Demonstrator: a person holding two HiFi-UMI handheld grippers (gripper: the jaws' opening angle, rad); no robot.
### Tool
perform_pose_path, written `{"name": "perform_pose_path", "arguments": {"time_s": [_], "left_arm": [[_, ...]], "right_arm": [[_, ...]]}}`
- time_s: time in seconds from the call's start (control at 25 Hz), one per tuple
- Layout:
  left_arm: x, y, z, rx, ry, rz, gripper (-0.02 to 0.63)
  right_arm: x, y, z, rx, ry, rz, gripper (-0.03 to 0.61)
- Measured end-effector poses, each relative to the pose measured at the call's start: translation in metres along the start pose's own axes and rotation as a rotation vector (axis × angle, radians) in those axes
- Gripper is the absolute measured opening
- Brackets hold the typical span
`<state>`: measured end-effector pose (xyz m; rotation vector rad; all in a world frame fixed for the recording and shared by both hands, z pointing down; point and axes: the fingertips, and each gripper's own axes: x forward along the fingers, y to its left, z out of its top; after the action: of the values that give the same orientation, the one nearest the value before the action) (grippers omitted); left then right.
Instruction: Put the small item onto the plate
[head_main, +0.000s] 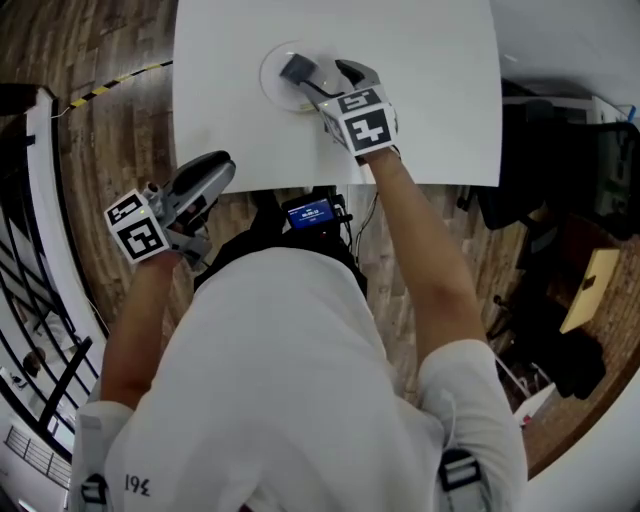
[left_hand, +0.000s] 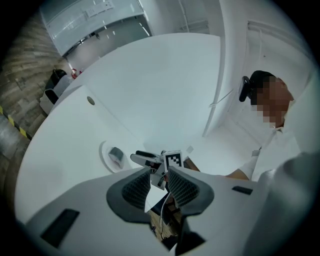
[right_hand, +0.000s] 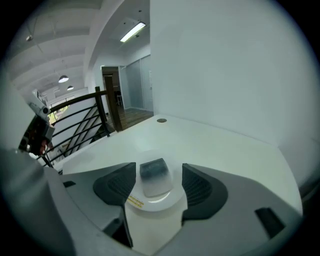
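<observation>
From the head view we see the small item (head_main: 297, 68) lying on the plate (head_main: 272, 85), with the right gripper (head_main: 325, 80) right over the plate and the left gripper (head_main: 213, 172) well away from it, off the near edge of the table (head_main: 430, 90). In the left gripper view, our jaws are drawn close with a slim gap and nothing between them, and the plate sits far ahead. In the right gripper view, the jaws are spread wide on either side of the item, touching neither it nor the plate. So the drop looks done. The danger now is the exit. If we pull back crooked or low, a jaw could clip the item or catch the plate's rim, sliding the item off the plate.
</observation>
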<state>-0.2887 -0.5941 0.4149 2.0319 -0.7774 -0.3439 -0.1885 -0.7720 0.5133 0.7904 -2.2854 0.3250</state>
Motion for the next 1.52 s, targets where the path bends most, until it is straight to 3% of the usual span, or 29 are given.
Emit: {"name": "perform_pose_path", "arguments": {"time_s": [0.12, 0.2, 0.32, 0.56, 0.68, 0.88, 1.04, 1.32, 1.52], "left_arm": [[-0.002, -0.004, 0.002, 0.007, 0.006, -0.031, 0.038], [-0.004, -0.007, 0.003, -0.001, 0.014, -0.059, 0.006], [-0.004, -0.020, 0.004, -0.001, 0.031, -0.103, 0.006], [0.002, -0.067, -0.001, 0.037, -0.005, -0.167, 0.006], [0.001, -0.098, -0.010, 0.055, -0.037, -0.182, 0.006], [0.009, -0.141, -0.052, 0.064, -0.074, -0.149, 0.006], [0.020, -0.187, -0.103, 0.068, -0.119, -0.117, 0.006], [0.024, -0.250, -0.205, 0.012, -0.169, -0.081, 0.006], [0.027, -0.283, -0.230, 0.005, -0.192, -0.081, 0.006]], "right_arm": [[-0.023, 0.003, 0.006, 0.155, -0.064, 0.010, 0.278], [-0.045, 0.010, 0.011, 0.282, -0.110, 0.029, 0.189], [-0.078, 0.021, 0.021, 0.443, -0.186, 0.076, 0.002], [-0.168, 0.031, 0.045, 0.728, -0.443, 0.199, 0.002], [-0.209, 0.039, 0.054, 0.734, -0.528, 0.242, 0.000], [-0.281, 0.054, 0.054, 0.648, -0.629, 0.315, 0.000], [-0.348, 0.061, 0.014, 0.609, -0.672, 0.351, 0.000], [-0.433, 0.060, -0.070, 0.637, -0.707, 0.355, 0.000], [-0.478, 0.054, -0.102, 0.651, -0.729, 0.358, 0.000]]}}
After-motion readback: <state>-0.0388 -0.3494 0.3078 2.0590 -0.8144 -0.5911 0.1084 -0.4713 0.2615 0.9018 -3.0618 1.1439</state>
